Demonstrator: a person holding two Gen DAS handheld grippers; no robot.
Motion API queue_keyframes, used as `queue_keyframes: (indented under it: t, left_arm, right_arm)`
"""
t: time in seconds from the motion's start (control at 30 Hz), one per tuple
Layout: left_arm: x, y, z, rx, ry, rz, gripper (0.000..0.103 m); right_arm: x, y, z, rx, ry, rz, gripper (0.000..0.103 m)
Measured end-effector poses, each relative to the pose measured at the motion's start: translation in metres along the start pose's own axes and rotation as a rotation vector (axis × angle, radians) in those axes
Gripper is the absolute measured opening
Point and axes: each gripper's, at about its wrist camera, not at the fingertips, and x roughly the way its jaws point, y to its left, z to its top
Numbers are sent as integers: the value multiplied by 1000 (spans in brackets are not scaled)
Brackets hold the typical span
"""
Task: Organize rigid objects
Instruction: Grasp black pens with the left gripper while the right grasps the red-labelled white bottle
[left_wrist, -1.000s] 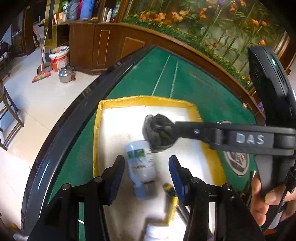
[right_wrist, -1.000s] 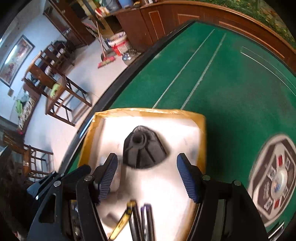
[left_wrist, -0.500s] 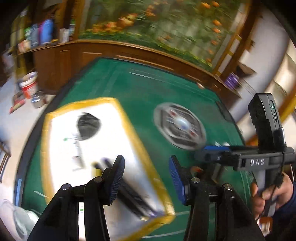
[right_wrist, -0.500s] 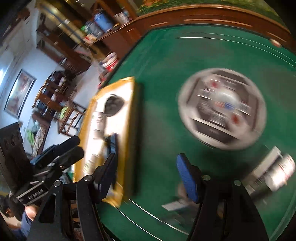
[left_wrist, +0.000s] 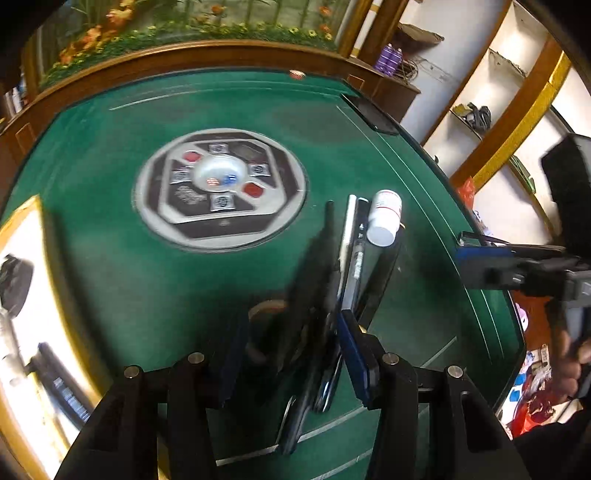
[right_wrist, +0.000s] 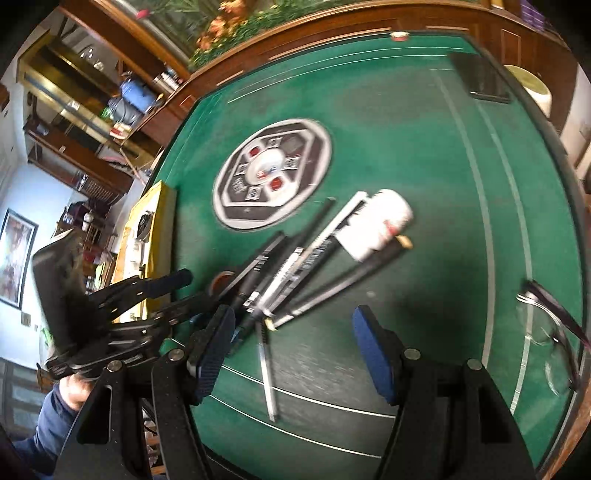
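Both grippers are hovering over a heap of loose items on the green felt table (right_wrist: 424, 155), and both are empty. The left gripper (left_wrist: 291, 354) is standing with its jaws moderately apart and pointing steeply down over the near end of the pens and markers (right_wrist: 295, 266), which are lying fanned out and overlapping just in front of it; the right gripper (right_wrist: 291, 347) is standing somewhat wider, with one stray pen (right_wrist: 267, 373) lying on the felt between its jaws, untouched. A white bottle (right_wrist: 380, 225) is lying on its side at the far end of the heap, touching the pens. A roll of tape (right_wrist: 221, 280) is peeking out from under the heap beside the left gripper. The yellow-rimmed tray (left_wrist: 22, 221), already holding a black knob (left_wrist: 14, 288) and other pieces, is sitting well apart at the table's left edge. Several risks are arising here. Because the pens are crossing one another, jaws closing on the heap are likely to be pinching two at once or levering a neighbour away. The bottle, being round, is liable to roll if the pens beneath it are disturbed. The two grippers are working close together, so a collision is possible. The eyeglasses (right_wrist: 550, 325) near the right edge are sitting where a careless sweep could strike them.
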Motion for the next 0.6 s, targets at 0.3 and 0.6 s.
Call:
queue_keyframes:
  t: [0.3,0.6]
  left_arm:
    - [45,-3,23,-16,44,55,29]
    - [19,-3,-13,-126,2,92,14]
  right_arm:
    - [-19,-33,-4,39,-13,-21,66]
    - [-1,-45,25,66,10,-5,66]
